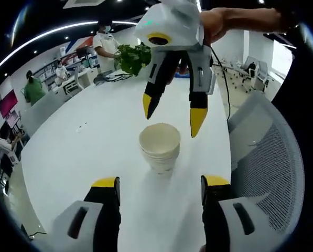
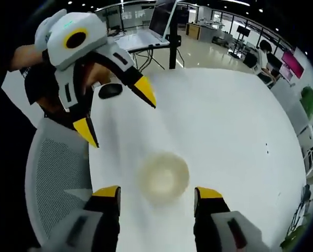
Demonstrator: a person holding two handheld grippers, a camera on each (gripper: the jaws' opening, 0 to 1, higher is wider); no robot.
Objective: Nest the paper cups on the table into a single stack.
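A stack of nested cream paper cups (image 1: 160, 147) stands upright on the white table (image 1: 93, 147). My left gripper (image 1: 159, 188) is open just in front of the stack, nothing between its yellow-tipped jaws. Hovering above the far side of the stack, my right gripper (image 1: 173, 113) is open and empty, held by a hand. In the right gripper view I look down into the stack (image 2: 162, 177), with my right gripper (image 2: 157, 197) open around its near side. My left gripper (image 2: 120, 116) hangs open at the upper left, apart from the cups.
A grey mesh office chair (image 1: 271, 157) stands close to the table's edge. A leafy green plant (image 1: 133, 58) and several people sit at the far end. A black mouse (image 2: 110, 91) and a laptop (image 2: 146, 31) lie beyond the stack.
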